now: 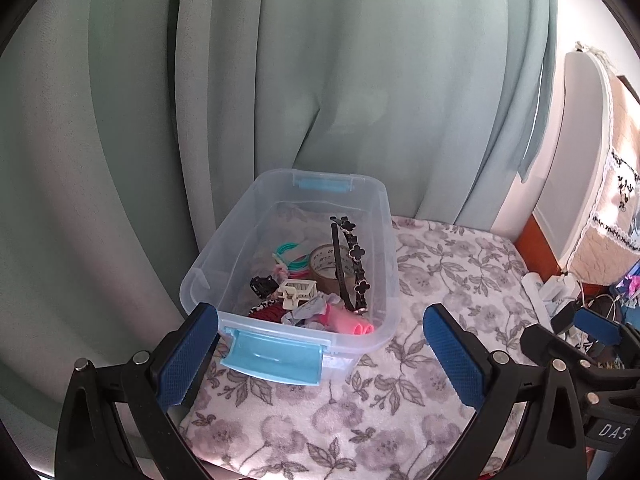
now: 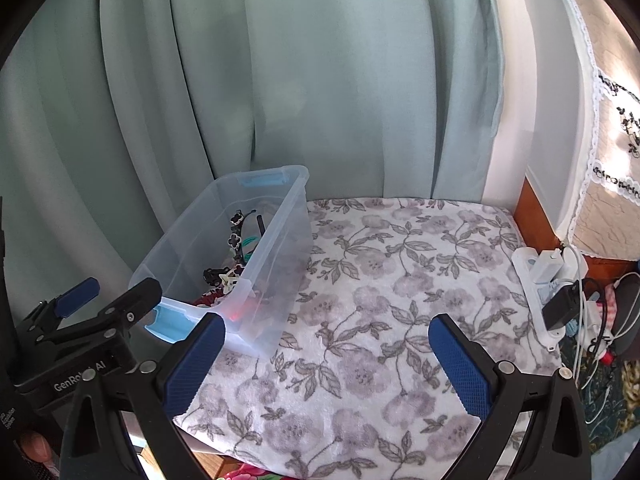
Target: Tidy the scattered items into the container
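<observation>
Hovering wide open, both empty: left hand-held gripper, right hand-held gripper.
"GenRobot AI" on left one; container just ahead.

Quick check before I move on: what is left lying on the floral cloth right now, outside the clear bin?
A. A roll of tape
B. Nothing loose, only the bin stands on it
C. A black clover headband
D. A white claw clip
B: both wrist views show the floral cloth bare around the clear bin, while the tape roll, clover headband and white claw clip all lie inside it.
</observation>
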Action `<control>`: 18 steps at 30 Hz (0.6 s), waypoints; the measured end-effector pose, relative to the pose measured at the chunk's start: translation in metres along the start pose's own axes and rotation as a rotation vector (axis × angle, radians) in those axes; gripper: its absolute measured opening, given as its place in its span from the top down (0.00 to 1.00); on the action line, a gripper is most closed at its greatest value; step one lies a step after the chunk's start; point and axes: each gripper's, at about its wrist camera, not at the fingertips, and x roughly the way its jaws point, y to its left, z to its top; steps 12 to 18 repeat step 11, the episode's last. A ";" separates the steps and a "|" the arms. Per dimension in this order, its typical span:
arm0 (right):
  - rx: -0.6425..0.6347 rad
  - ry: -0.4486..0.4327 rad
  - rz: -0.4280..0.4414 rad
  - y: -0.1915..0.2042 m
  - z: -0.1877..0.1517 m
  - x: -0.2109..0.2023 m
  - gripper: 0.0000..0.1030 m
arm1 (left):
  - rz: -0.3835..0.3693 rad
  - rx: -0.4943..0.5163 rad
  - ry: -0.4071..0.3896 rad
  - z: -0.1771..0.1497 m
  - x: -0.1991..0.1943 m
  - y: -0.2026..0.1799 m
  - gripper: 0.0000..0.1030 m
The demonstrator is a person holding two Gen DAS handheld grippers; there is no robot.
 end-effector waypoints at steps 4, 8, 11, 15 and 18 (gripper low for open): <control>-0.014 0.000 0.000 0.006 0.002 0.004 0.00 | 0.010 -0.006 -0.011 0.002 0.002 0.004 0.01; -0.020 0.008 0.002 0.009 0.003 0.008 0.00 | 0.014 -0.018 -0.017 0.004 0.004 0.007 0.01; -0.024 0.008 0.004 0.011 0.004 0.009 0.00 | 0.024 -0.020 -0.019 0.006 0.005 0.007 0.01; -0.024 0.008 0.004 0.011 0.004 0.009 0.00 | 0.024 -0.020 -0.019 0.006 0.005 0.007 0.01; -0.024 0.008 0.004 0.011 0.004 0.009 0.00 | 0.024 -0.020 -0.019 0.006 0.005 0.007 0.01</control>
